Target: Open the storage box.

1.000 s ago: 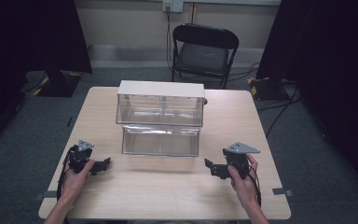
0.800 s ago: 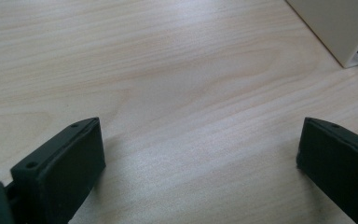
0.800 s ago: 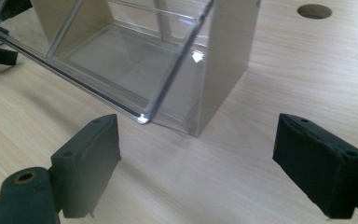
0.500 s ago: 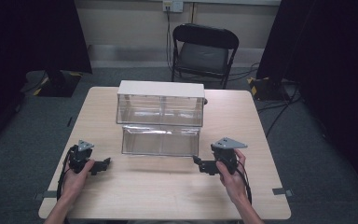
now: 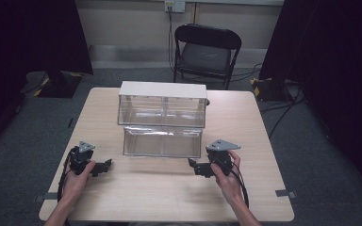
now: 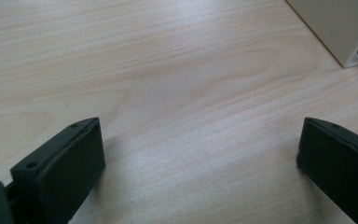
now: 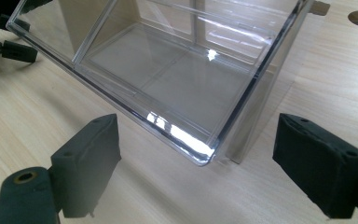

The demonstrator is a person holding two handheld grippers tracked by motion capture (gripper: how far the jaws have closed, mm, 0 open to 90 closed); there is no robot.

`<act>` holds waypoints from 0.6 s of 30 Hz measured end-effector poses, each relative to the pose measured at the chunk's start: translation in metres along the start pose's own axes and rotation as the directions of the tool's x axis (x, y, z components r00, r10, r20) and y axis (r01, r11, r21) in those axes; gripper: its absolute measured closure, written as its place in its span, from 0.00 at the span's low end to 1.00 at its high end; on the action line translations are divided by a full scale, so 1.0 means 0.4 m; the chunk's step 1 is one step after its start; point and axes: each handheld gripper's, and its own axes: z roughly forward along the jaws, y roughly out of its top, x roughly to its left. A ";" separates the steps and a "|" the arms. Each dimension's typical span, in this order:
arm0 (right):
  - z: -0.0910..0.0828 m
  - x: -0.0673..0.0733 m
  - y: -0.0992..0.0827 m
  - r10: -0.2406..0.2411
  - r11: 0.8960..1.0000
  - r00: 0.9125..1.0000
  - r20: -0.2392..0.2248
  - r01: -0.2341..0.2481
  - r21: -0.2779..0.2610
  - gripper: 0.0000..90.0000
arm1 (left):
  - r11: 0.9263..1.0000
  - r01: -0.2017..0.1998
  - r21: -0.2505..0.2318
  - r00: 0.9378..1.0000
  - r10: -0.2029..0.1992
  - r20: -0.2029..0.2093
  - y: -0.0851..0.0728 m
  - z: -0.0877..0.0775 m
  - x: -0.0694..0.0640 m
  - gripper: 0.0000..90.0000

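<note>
A clear plastic drawer [image 5: 163,141] stands pulled out in front of a white-topped clear cabinet [image 5: 162,102] on the wooden table. My right gripper [image 5: 194,167] rests just off the drawer's front right corner, jaws open and empty. In the right gripper view that corner [image 7: 200,156] lies between and just beyond the two black fingers [image 7: 86,163]. My left gripper [image 5: 104,165] sits on the table at the front left, apart from the drawer, open with bare wood between its fingers [image 6: 60,168]. A corner of the cabinet [image 6: 340,28] appears at the top right of the left gripper view.
The table [image 5: 169,197] has bare wood along its front and right side. A black folding chair [image 5: 206,52] stands behind the table. Dark curtains hang at both sides. Tape marks [image 5: 283,193] lie on the front corners of the table.
My right gripper has slid left across the table toward the drawer's front right corner. The left gripper has stayed where it was.
</note>
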 end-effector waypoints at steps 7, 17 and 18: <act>0.017 0.003 -0.005 0.005 1.000 1.000 -0.004 -0.005 0.011 0.16 | 1.000 0.000 0.000 1.000 0.000 0.000 0.000 0.000 0.000 0.00; 0.050 0.013 -0.023 -0.007 0.999 1.000 0.009 0.006 0.043 0.16 | 1.000 0.000 0.000 1.000 0.000 0.000 0.000 0.000 0.000 0.00; 0.053 0.014 -0.025 -0.007 0.999 1.000 0.009 0.007 0.044 0.16 | 1.000 0.000 0.000 1.000 0.000 0.000 0.000 0.000 0.000 0.00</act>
